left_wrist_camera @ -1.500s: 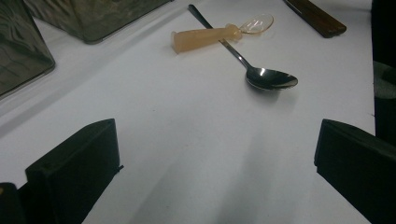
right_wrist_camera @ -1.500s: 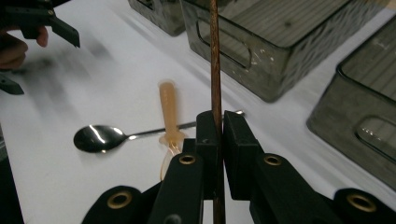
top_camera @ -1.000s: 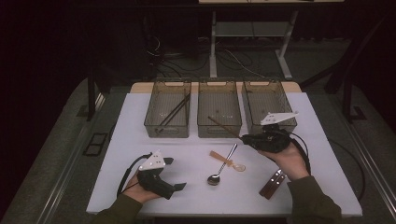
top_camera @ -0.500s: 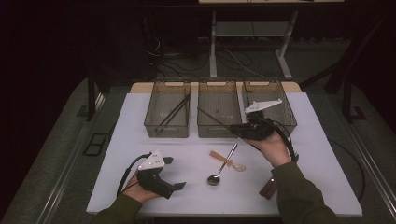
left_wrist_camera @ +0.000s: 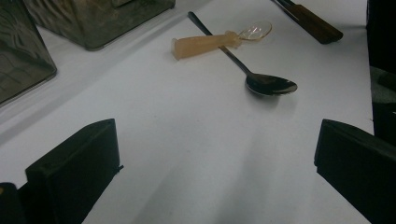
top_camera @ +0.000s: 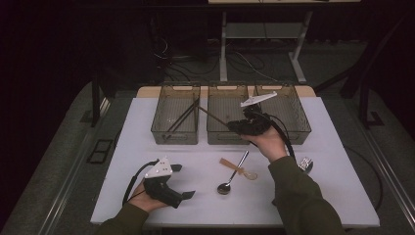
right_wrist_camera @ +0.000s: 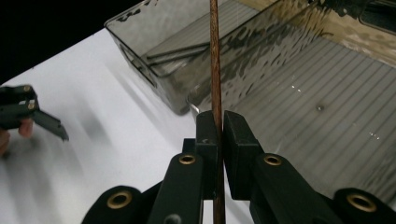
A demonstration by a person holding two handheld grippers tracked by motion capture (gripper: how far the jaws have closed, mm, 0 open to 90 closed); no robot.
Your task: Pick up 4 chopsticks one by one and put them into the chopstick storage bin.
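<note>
My right gripper [top_camera: 233, 126] [right_wrist_camera: 216, 122] hangs over the front of the middle bin [top_camera: 224, 138], shut on a thin brown wooden chopstick [top_camera: 211, 115] [right_wrist_camera: 214, 56]. The stick points up and left toward the left bin [top_camera: 174, 135] [right_wrist_camera: 140, 32], where dark chopsticks [top_camera: 182, 117] lean. My left gripper [top_camera: 183, 181] [left_wrist_camera: 215, 172] rests at the front left of the white table [top_camera: 147, 147], open, with bare tabletop between its jaws.
A metal spoon [top_camera: 233, 174] [left_wrist_camera: 264, 83] and an amber plastic spoon [top_camera: 239, 168] [left_wrist_camera: 210, 42] lie crossed at the table's middle. A brown-handled utensil [left_wrist_camera: 308, 21] lies by the right sleeve, its shiny end [top_camera: 306, 164] showing. The right bin [top_camera: 295, 132] stands beyond.
My right gripper has carried the chopstick leftward and slightly up, from the front of the right bin to the middle bin. My left gripper has stayed put.
</note>
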